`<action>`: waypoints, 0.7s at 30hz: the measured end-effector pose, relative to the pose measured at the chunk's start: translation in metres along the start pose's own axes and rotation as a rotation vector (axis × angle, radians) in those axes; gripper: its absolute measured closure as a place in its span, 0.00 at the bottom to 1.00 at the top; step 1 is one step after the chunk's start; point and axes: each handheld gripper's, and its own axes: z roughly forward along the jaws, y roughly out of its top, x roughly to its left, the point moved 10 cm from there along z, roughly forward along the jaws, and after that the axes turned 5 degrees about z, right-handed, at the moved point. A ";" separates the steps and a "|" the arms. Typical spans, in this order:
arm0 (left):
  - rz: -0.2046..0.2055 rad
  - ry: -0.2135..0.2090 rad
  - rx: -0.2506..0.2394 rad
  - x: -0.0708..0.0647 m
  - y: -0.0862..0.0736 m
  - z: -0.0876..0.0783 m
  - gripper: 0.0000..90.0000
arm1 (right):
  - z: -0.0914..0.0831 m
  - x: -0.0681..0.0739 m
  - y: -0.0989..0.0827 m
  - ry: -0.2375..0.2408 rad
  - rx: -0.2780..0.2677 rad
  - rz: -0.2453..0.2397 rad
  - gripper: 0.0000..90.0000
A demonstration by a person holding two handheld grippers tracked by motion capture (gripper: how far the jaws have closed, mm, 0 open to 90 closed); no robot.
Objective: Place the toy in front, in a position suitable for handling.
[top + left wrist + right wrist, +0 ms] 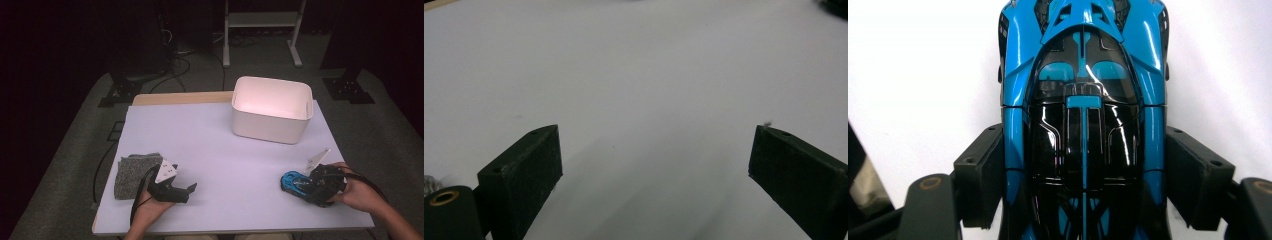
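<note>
A blue and black toy car [289,181] lies on the white table [215,145] near its front right corner. My right gripper [300,186] is shut on it, coming in from the right. In the right gripper view the two black pads press on the sides of the car [1083,75], whose nose points away from the camera. At the front left, my left gripper [190,189] rests low over the table and points right. Its jaws stand wide open in the left gripper view [656,145], with bare table between them.
A white rectangular bin [270,107] stands empty at the back right of the table. A folded grey cloth [132,172] lies at the left edge, just behind my left hand. On the dark floor beyond the table stands a white frame [262,20] with cables beside it.
</note>
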 end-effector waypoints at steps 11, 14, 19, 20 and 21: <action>-0.012 0.008 -0.004 0.005 -0.001 -0.004 0.07 | -0.021 0.034 0.046 0.056 -0.050 -0.131 0.28; -0.014 0.010 -0.004 0.007 -0.001 -0.004 0.07 | -0.023 0.042 0.057 0.066 -0.054 -0.169 0.28; -0.022 0.017 -0.006 0.011 -0.002 -0.007 0.07 | -0.023 0.067 0.090 0.094 -0.062 -0.255 0.28; -0.023 0.018 -0.006 0.012 -0.002 -0.008 0.07 | -0.023 0.071 0.096 0.099 -0.065 -0.275 0.28; -0.026 0.018 -0.010 0.013 -0.002 -0.008 0.07 | -0.022 0.076 0.101 0.105 -0.064 -0.290 0.28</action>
